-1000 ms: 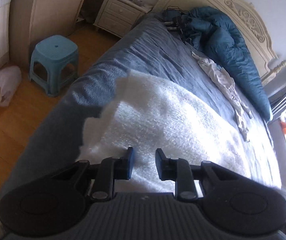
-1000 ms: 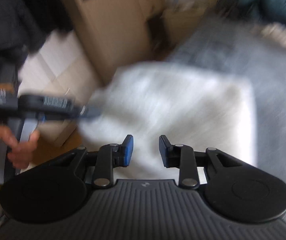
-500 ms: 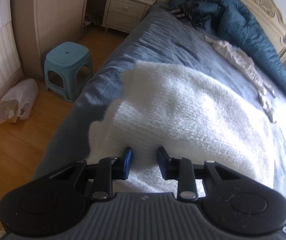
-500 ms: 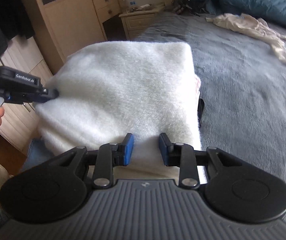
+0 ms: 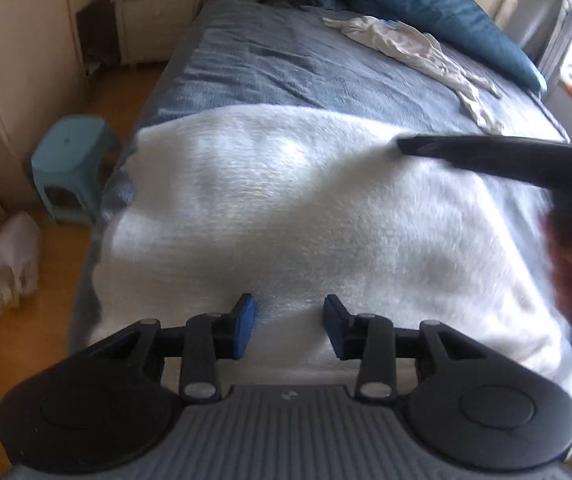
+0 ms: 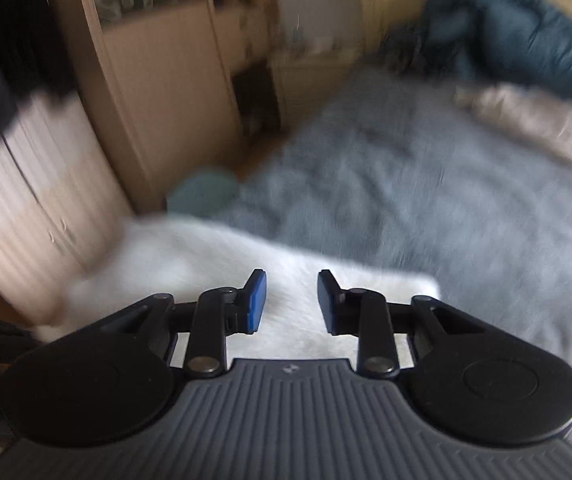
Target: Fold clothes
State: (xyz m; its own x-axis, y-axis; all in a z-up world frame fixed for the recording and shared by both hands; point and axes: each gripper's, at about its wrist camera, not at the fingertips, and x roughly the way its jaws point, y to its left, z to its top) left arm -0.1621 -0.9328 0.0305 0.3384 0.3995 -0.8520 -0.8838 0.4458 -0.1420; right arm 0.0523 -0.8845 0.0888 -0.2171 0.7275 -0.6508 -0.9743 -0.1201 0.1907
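both claws gaping with nothing in them, left gripper (image 5: 289, 326) and right gripper (image 6: 291, 302) over the fluffy white garment (image 5: 305, 216) lying as a thick slab on the bed (image 5: 286, 68), so looks like between-folds or done, can't say which

I count one white fluffy garment (image 5: 305, 216) at frame centre on one bed (image 5: 286, 64), and one pale garment (image 5: 417, 48) upper right. One teal stool (image 5: 72, 160) stands left, one nightstand (image 5: 154, 20) upper left. I run two grippers.

No readable text, labels or numbers.
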